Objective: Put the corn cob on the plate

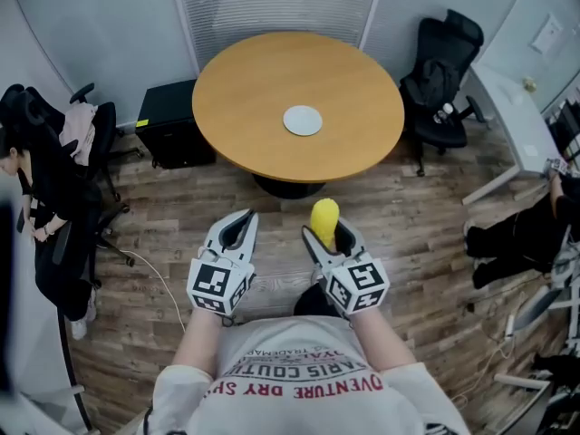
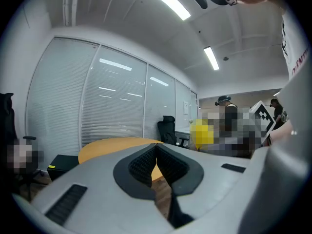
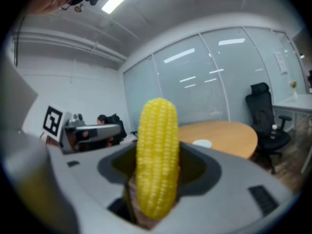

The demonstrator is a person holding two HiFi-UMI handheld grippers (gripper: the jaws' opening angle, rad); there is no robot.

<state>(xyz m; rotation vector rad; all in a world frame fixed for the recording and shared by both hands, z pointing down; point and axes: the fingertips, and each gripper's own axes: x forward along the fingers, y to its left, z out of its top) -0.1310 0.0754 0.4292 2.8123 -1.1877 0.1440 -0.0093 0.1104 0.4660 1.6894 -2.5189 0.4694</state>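
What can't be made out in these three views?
- Head view: the lower end of the corn cob is hidden inside the right gripper.
- Head view: the plate is too small to tell whether it is flat or rimmed.
- Right gripper view: the cob itself covers where the jaws bear on it.
- Left gripper view: a mosaic patch blurs the cob, and no plate shows on the table, which is seen nearly edge-on.

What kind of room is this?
Likely an office meeting room: a round wooden table, a black swivel chair beside it, and glass walls with blinds.
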